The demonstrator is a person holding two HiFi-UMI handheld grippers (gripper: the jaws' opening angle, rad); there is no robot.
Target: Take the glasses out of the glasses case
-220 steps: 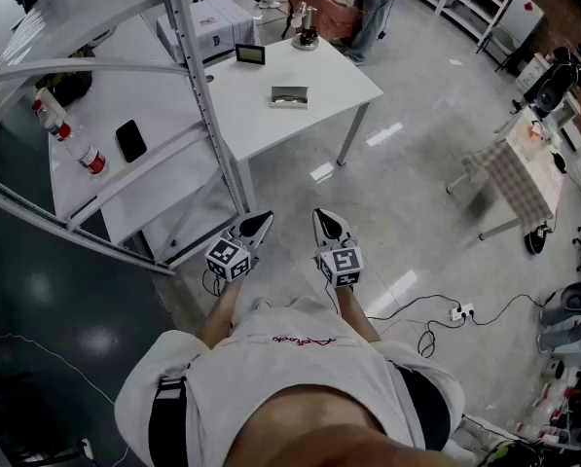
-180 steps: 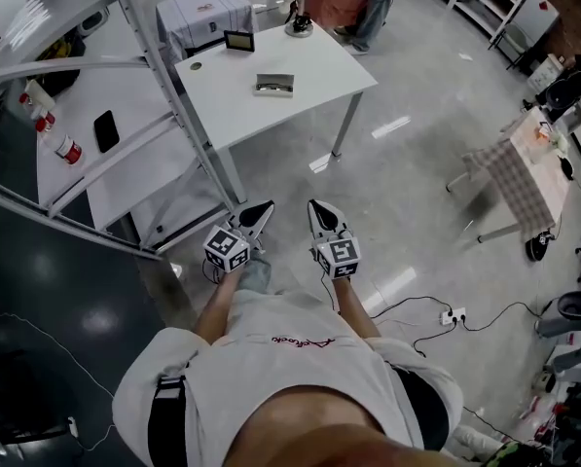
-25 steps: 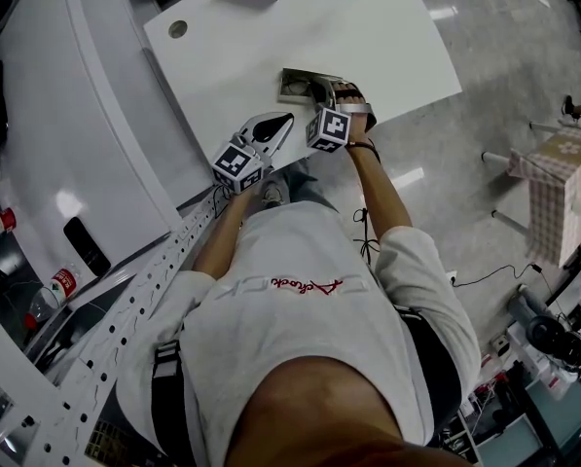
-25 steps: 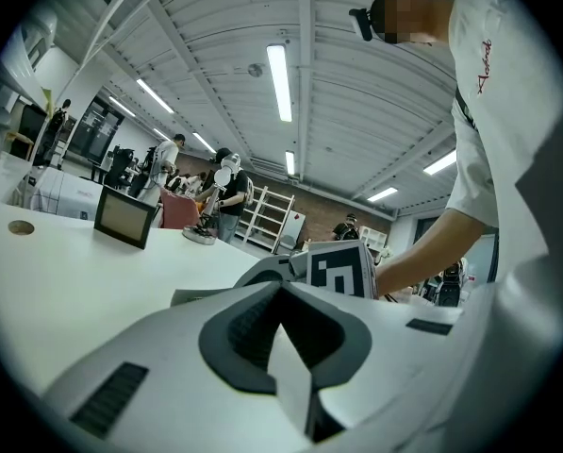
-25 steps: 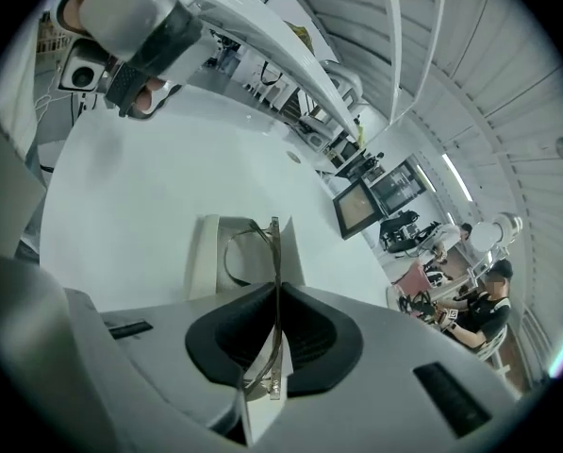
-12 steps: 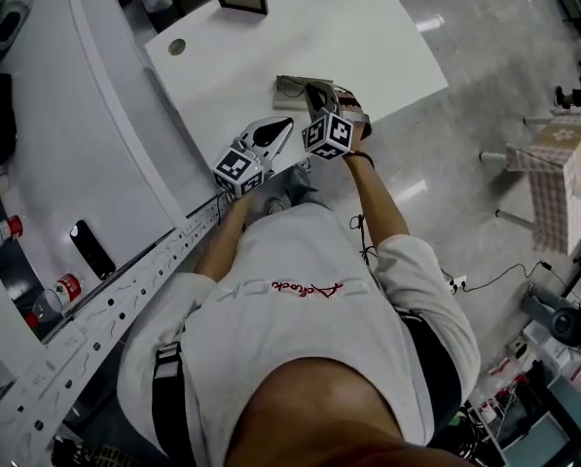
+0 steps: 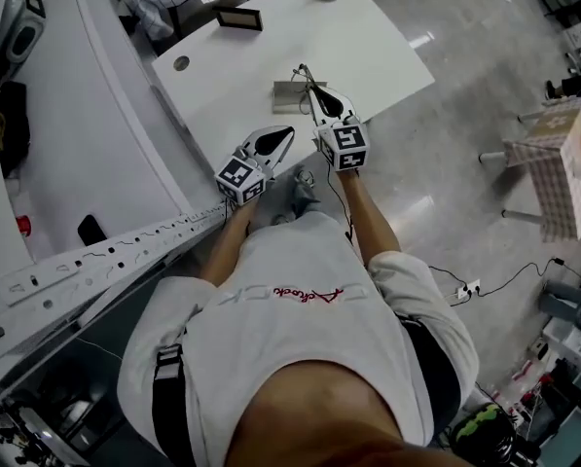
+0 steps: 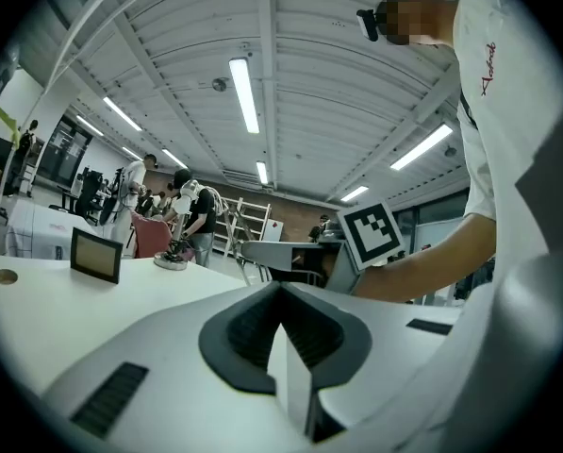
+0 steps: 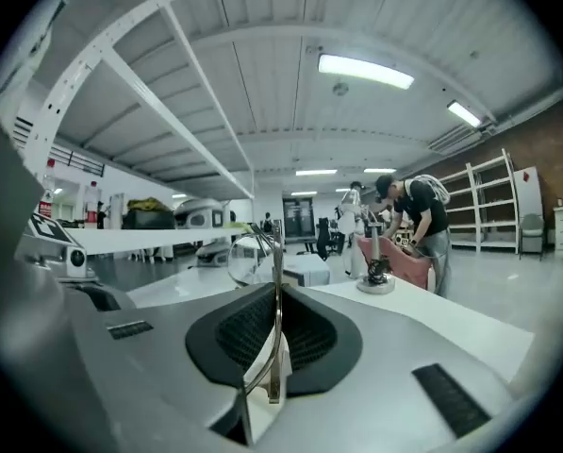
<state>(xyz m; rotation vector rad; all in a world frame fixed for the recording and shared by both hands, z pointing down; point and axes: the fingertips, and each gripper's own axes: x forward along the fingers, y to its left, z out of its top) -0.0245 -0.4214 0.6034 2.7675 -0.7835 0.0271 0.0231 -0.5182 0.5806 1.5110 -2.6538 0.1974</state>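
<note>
My left claw [image 8: 283, 289] has its jaws pressed together with nothing between them. Beyond the tips lies the white tabletop [image 8: 121, 295] — a small dark framed screen [image 8: 95, 255] stands toward its far left edge.

Both bare forearms reach forward from the torso, close together. The left hand-held gripper [image 7: 286, 132] points roughly level, its 2 jaws pressed together with nothing between them. The right hand-held gripper [image 7: 314, 93] is just beside it and a little farther forward (marker cube facing up), its 2 jaws clamped on the thin metal temple of the glasses [image 9: 248, 260].
</note>
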